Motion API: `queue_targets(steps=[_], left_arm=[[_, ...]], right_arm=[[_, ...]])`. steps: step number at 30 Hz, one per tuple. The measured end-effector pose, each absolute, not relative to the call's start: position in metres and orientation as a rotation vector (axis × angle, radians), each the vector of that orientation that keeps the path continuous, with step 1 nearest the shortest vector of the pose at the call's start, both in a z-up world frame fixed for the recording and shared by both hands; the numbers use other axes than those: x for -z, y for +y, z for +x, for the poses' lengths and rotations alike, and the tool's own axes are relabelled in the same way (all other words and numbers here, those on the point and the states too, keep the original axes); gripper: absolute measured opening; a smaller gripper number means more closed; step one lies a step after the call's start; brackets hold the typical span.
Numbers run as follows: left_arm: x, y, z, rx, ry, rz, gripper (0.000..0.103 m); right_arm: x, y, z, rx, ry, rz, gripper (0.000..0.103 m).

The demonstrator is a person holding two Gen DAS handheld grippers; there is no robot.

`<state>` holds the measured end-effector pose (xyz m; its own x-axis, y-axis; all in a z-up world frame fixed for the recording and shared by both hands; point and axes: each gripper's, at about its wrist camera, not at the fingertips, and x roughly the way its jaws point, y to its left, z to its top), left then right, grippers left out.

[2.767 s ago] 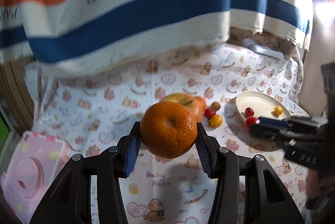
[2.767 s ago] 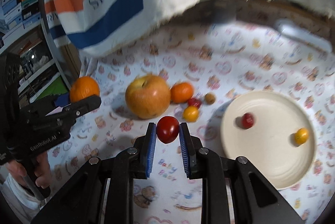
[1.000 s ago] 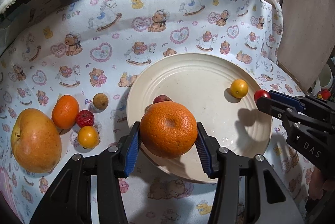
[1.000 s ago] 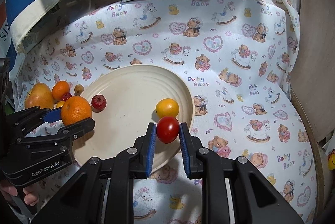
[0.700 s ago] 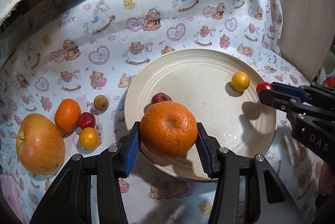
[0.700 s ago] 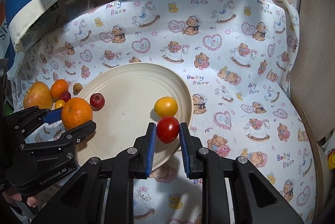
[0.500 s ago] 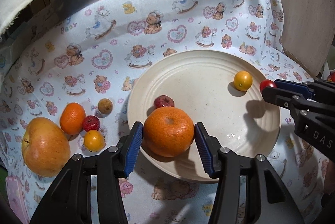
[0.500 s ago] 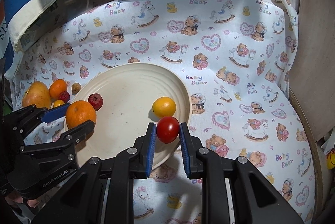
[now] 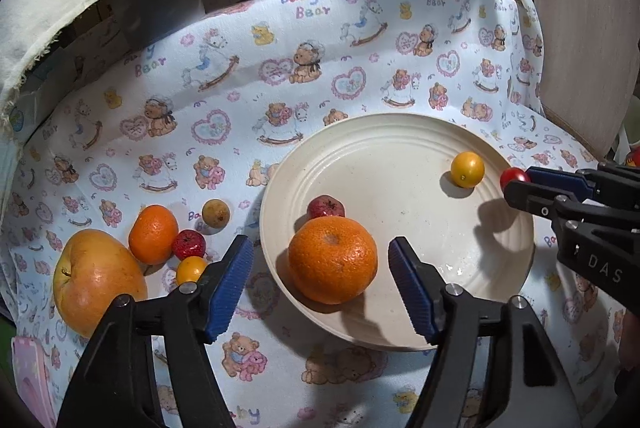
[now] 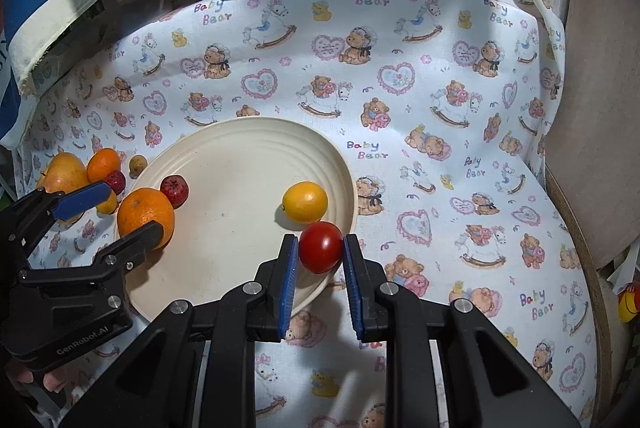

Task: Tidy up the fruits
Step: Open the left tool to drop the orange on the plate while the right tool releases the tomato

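The large orange [image 9: 333, 259] is seen resting on the near-left part of the cream plate [image 9: 400, 144], with the left claw [image 9: 322, 284] spread wide around it and neither pad touching it. Just behind the orange a small dark red fruit [image 9: 325, 206] is lying on the plate, and a small yellow fruit [image 9: 467, 169] sits toward the plate's far right. The right claw [image 10: 320, 264] is clamped on a red cherry tomato [image 10: 321, 246], which is held over the plate's near edge, just beside the yellow fruit and not yet set down.

On the bear-printed tabletop cloth [image 9: 240, 76], left of the plate, five fruits are left: a big apple [image 9: 97, 280], a smaller orange [image 9: 153, 233], a red berry-like fruit [image 9: 189, 243], a small yellow tomato [image 9: 191, 269] and a brownish round fruit [image 9: 215, 213].

The task is judged to be roughly at its midpoint: three pieces are plated, one is about to be released, and five are left to be moved.
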<state>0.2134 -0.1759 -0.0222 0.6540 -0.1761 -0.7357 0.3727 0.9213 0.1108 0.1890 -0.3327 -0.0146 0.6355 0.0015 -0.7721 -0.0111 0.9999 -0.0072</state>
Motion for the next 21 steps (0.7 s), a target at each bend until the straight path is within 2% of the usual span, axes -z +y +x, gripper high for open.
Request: queue_targets(steps=[12, 21], left_arm=[[0.013, -0.171, 0.211, 0.309, 0.784, 0.233, 0.069], [-0.022, -0.152, 0.191, 0.312, 0.698, 0.167, 0.069]], right_arm=[[0.013, -0.334, 0.186, 0.0, 0.868, -0.008, 0.024], [-0.005, -0.329, 0.174, -0.056, 0.771, 0.008, 0.024]])
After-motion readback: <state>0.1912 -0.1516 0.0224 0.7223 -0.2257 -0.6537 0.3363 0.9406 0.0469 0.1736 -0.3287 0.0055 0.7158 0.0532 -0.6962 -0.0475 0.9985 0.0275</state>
